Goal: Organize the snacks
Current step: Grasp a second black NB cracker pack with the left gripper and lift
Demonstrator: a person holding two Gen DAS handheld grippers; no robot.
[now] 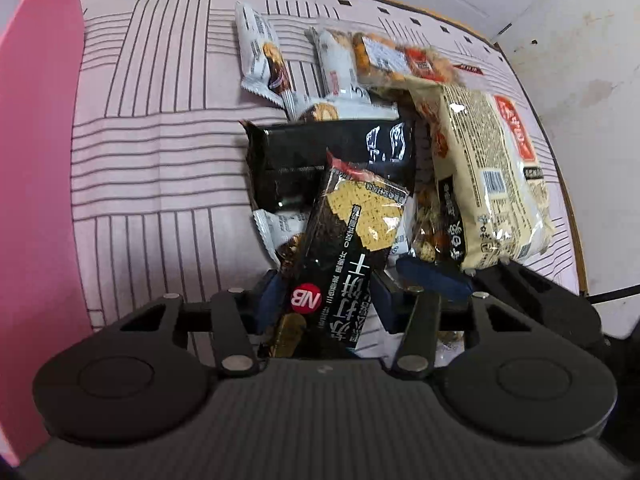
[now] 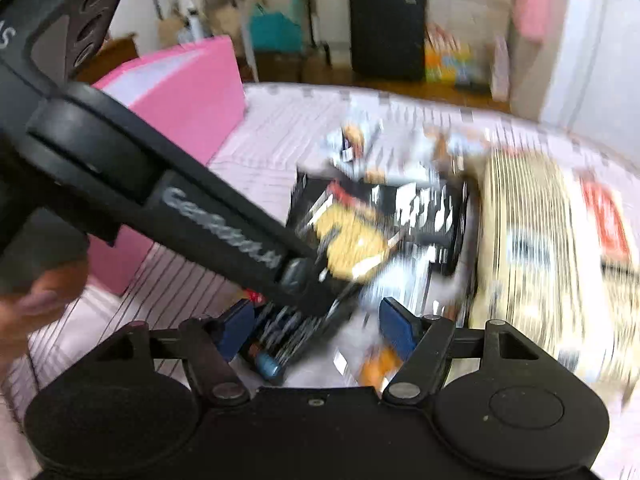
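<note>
A black cracker packet point(image 1: 340, 248) with a red round logo stands tilted between the fingers of my left gripper point(image 1: 326, 300), which is shut on its lower part. Behind it lies a pile of snacks: a black glossy pack point(image 1: 320, 156), white bars point(image 1: 260, 52), an orange packet point(image 1: 396, 60) and a big beige bag point(image 1: 492, 184). The right wrist view is blurred. There my right gripper point(image 2: 318, 330) stands open, and the cracker packet's point(image 2: 352, 240) lower end hangs between its blue pads point(image 2: 400, 332) without touching them. The left gripper's body point(image 2: 180, 208) crosses that view from the upper left.
A pink box point(image 1: 36, 200) point(image 2: 188, 92) stands at the left on the striped tablecloth point(image 1: 160, 160). The table edge point(image 1: 576, 240) curves close behind the beige bag point(image 2: 540, 260). A hand point(image 2: 32, 300) shows at the left. A black suitcase point(image 2: 386, 28) stands on the floor beyond.
</note>
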